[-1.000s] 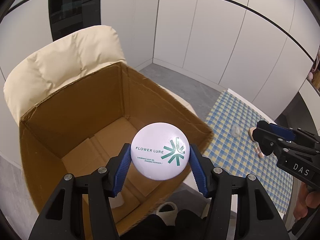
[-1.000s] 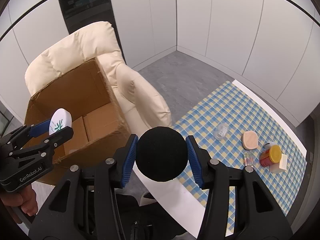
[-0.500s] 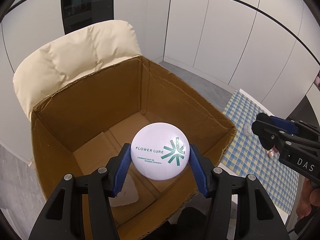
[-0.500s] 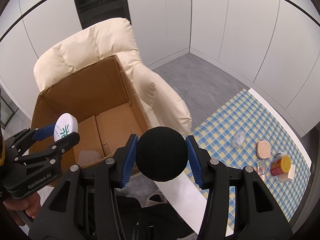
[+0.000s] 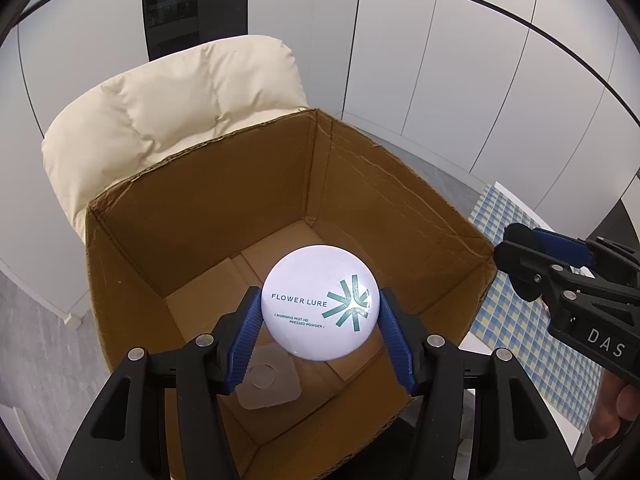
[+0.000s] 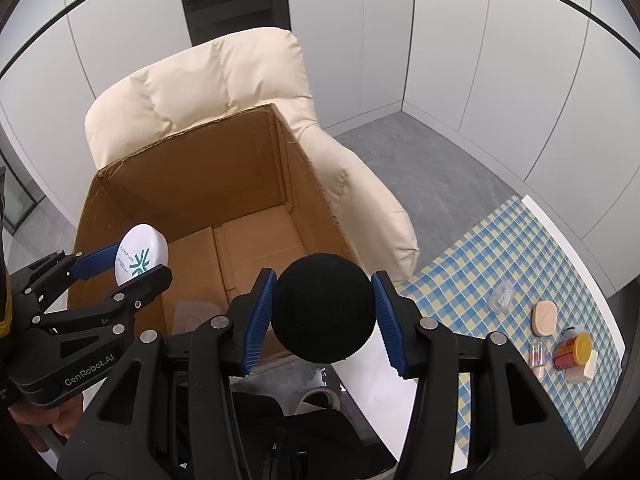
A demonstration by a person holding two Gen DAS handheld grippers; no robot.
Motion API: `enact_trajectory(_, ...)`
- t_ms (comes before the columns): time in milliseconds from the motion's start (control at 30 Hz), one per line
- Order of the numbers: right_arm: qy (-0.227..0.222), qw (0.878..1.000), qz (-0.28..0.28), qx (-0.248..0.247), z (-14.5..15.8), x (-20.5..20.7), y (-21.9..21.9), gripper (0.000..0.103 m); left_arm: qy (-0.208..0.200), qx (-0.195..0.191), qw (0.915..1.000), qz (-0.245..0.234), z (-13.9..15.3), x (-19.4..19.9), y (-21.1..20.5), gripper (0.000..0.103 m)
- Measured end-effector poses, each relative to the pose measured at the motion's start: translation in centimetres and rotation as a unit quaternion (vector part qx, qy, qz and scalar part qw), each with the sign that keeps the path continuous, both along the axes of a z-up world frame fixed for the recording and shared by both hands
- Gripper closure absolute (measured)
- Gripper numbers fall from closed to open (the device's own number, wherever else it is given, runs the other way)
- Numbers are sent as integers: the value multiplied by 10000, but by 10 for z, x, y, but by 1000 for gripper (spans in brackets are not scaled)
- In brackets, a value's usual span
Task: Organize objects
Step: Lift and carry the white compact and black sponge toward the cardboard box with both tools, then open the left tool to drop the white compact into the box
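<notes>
1. Since a second ago both grippers have swung across toward the box (image 5: 200,240): it now fills the left wrist view, and the checked cloth (image 5: 516,320) has slid to the right edge there
2. In the right wrist view the box has likewise come nearer the middle, and the table items sit further right and lower
3. The left gripper (image 5: 320,320) is clamped on a white compact (image 5: 320,308) printed FLOWER LURE, its blue pads (image 5: 246,332) pressing both sides; the compact hangs over the open box, above its floor
4. On the box floor, below the left finger, lies a clear flat packet (image 5: 266,380)
5. The box stands on a cream armchair (image 5: 172,108), whose back rises behind it
6. The right gripper (image 6: 324,312) is clamped on a black sponge ball (image 6: 324,308), held over the box's near right corner, at the table's white edge (image 6: 372,384)
7. On the checked cloth at the right of the right wrist view rest a clear case (image 6: 502,298), a peach puff (image 6: 545,317), a small clear bottle (image 6: 537,354), a yellow-capped jar (image 6: 574,350) and a white block (image 6: 588,370), well apart from the box
8. A hand (image 6: 44,424) grips the left gripper's handle at the lower left
</notes>
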State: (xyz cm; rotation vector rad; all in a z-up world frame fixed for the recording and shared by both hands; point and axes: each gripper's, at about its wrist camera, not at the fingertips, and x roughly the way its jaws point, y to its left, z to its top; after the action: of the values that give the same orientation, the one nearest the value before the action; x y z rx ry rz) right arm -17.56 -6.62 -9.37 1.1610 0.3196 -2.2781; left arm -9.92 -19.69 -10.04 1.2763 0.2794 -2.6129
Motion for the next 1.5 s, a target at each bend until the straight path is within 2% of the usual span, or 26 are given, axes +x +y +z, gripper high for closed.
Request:
enact_trajectory(200, 9, 9999, 154, 23, -1, 4, -14, 52, -30, -70, 9999, 69, 0, 3, -3, 44)
enact_trajectory(333, -2, 9998, 210, 14, -2, 5, -21, 52, 139, -203, 9996, 123, 6, 8, -6, 37)
enact_trajectory(567, -3, 9994, 335, 31, -3, 9, -33, 52, 106, -193, 9995, 228, 6, 14, -15, 31)
enact_trajectory(633, -6, 9993, 360, 27, -3, 10, -37, 52, 133, -205, 9994, 251, 7, 17, -17, 26)
enact_trajectory(700, -5, 9992, 391, 25, -2, 11, -41, 52, 182, -235, 9991, 296, 10, 22, -19, 13)
enact_trajectory(900, 12, 9987, 512, 9, -2, 16, -55, 52, 324, -325, 9975, 538, 16, 32, -34, 1)
enact_trajectory(1500, 7, 9958, 909, 70, -6, 30, -103, 52, 317, -404, 9929, 1071, 18, 61, -76, 1)
